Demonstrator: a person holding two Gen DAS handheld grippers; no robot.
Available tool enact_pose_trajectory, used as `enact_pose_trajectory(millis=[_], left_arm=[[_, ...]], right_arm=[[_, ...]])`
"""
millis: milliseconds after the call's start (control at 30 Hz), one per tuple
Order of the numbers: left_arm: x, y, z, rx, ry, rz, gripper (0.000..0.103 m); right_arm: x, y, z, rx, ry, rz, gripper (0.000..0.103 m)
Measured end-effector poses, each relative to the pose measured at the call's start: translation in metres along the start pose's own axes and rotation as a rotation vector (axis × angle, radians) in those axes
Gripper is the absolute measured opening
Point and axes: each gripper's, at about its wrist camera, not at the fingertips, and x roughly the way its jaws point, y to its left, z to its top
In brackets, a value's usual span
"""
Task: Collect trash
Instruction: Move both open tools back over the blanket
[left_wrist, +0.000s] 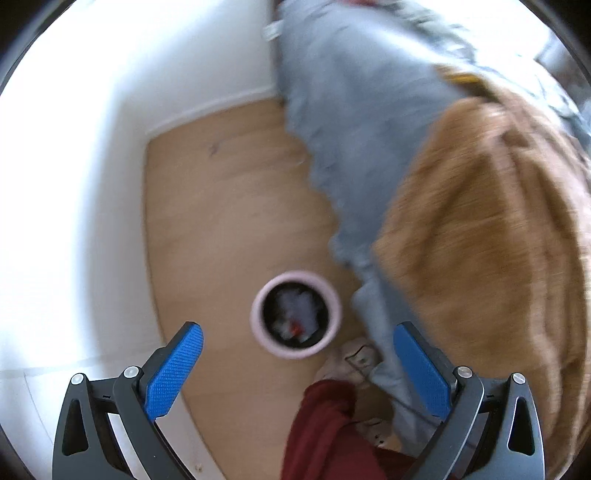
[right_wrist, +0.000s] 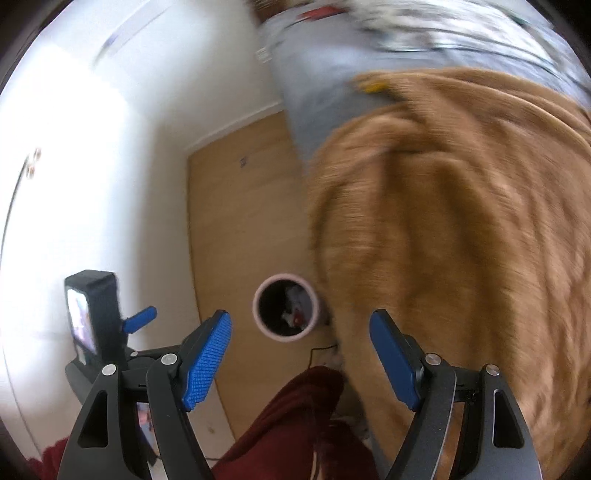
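A round bin with a pink rim (left_wrist: 295, 314) stands on the wooden floor far below, with crumpled white trash and a red scrap inside. My left gripper (left_wrist: 299, 369) hangs high above it, jaws wide apart, nothing between the blue pads (left_wrist: 177, 369). In the right wrist view the same bin (right_wrist: 286, 308) lies below my right gripper (right_wrist: 301, 363), which is also open and empty. The black body of the left tool (right_wrist: 92, 314) shows at that view's left edge. Both pictures are blurred by motion.
A bed with a grey sheet (left_wrist: 351, 110) and a brown fleece blanket (right_wrist: 461, 221) fills the right side, right next to the bin. White wall (left_wrist: 92, 184) bounds the left. A person's dark red trouser leg (left_wrist: 325, 424) and foot (left_wrist: 354, 360) stand by the bin.
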Motion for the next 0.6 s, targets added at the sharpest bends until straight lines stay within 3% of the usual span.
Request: enact_pose_trajectory(millis=[300,433,600], left_arm=[[-0.092,-0.216,0.058,0.388,-0.19,-0.233,0.103],[-0.125,-0.316,0.058,0.571,-0.243,-0.322,0.103],[-0.149,-0.453,0.026,0.812,-0.262,-0.423,0.103]], right_arm=[[-0.127,-0.126,-0.038,0.284,-0.199,-0.193,0.076],[-0.184,-0.194,-0.08,0.491,-0.308,-0.218,0.078],[-0.224,-0.277,-0.15,0.729,-0.377,-0.254,0.081]])
